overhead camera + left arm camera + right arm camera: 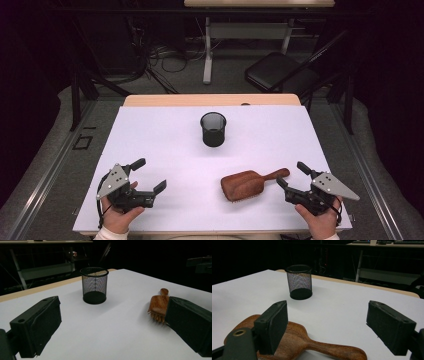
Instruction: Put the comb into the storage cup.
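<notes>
2 black tongs [150,176] [292,174] — grey triangular plates, white cuffs

The bench [150,135] is covered by a white sheet, with a strip of pale wood [210,100] showing along its far edge. It is the brightest thing in a dark room. Beyond that far edge stands a second table [257,4] with a light wooden top and a white metal frame [207,60]. Left of that frame, a tangle of dark cables [160,57] lies on the grey floor [225,75]. To the right of the frame sits a black folding chair [280,72]. Left of the bench, black stand legs [75,95] rise from the floor, and a small black square outline [82,143] is marked on the floor near them.
</notes>
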The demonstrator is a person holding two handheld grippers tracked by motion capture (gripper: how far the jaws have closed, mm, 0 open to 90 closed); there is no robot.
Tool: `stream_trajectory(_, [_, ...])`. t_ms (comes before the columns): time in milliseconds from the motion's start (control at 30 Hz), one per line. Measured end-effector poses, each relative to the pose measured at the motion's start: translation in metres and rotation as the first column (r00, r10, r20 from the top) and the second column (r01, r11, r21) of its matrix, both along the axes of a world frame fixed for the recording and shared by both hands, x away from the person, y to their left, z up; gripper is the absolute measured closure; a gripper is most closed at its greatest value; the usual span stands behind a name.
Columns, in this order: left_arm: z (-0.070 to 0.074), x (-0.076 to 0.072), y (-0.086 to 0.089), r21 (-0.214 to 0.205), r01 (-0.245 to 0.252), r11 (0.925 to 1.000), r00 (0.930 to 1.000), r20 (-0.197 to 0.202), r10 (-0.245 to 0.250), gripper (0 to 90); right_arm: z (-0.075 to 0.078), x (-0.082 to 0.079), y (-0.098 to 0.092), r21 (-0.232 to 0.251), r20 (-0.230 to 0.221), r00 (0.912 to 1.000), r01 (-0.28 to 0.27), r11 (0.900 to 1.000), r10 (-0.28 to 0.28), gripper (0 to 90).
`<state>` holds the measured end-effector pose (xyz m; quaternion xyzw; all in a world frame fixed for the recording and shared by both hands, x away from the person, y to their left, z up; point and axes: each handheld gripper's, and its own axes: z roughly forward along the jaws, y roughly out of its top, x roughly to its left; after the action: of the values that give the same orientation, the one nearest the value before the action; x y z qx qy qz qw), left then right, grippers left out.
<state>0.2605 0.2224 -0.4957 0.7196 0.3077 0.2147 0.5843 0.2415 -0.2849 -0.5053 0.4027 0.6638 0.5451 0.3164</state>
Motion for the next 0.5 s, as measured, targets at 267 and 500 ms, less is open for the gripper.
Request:
stream_trajectory(267, [-0.0018, -0.0003, -0.0001, 0.001, 0.002, 1.0, 0.9999, -0.015, -0.002, 0.7, -0.0048, 0.0057, 0.0024, -0.029, -0.034, 0.9994, -0.001, 0.9996, -0.001, 20.3])
stream_trajectory(500, [-0.0047, 0.0007, -0.0008, 0.015, 0.0, 0.9999, 0.9996, -0.029, 0.001, 0.7, -0.0061, 0.0099, 0.0022, -0.05, -0.041, 0.9991, 0.011, 0.9987, -0.013, 30.2])
